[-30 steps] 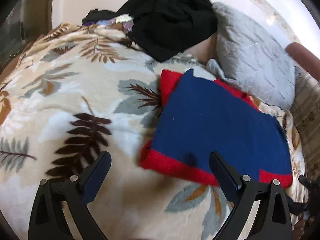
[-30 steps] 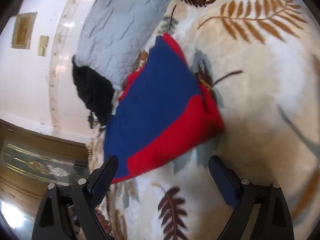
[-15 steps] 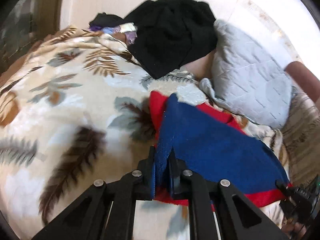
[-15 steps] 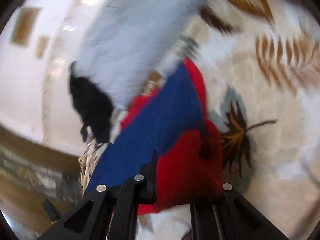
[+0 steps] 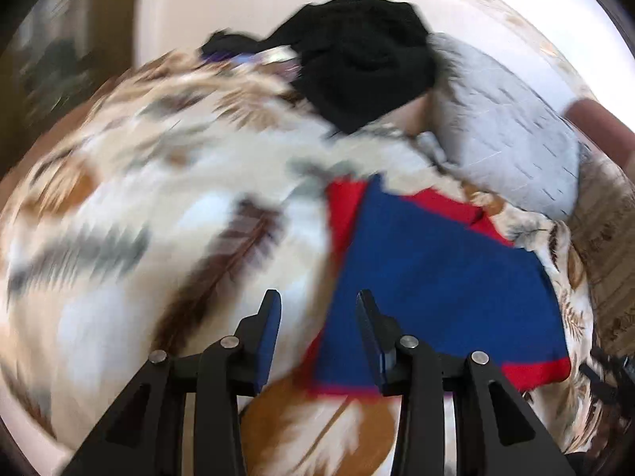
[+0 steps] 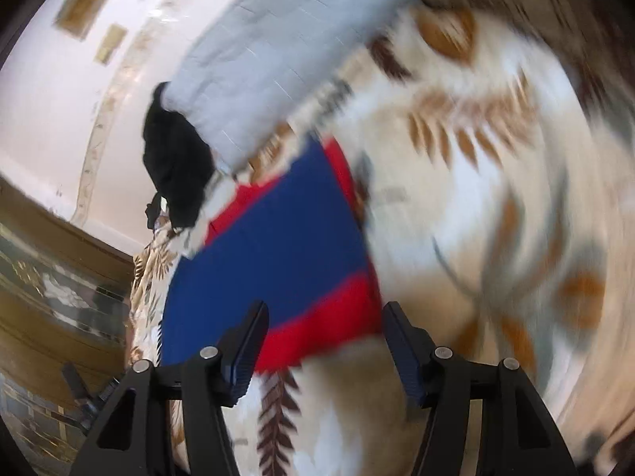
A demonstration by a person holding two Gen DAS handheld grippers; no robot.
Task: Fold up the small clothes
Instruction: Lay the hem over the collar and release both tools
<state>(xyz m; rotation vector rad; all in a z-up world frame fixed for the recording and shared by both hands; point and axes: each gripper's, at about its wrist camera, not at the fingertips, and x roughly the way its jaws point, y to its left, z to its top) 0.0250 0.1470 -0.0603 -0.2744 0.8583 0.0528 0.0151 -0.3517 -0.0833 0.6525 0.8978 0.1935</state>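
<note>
In your left wrist view, your left gripper (image 5: 317,309) is opening, nothing pinched between its pads; the folded blue and red garment (image 5: 436,277) lies on the leaf-print blanket (image 5: 139,198), just ahead to the right, below the grey pillow (image 5: 508,139) and black clothes (image 5: 365,59).

In your right wrist view, your right gripper (image 6: 323,323) is opening too, the garment's red edge (image 6: 317,325) lying loose between its jaws.
</note>
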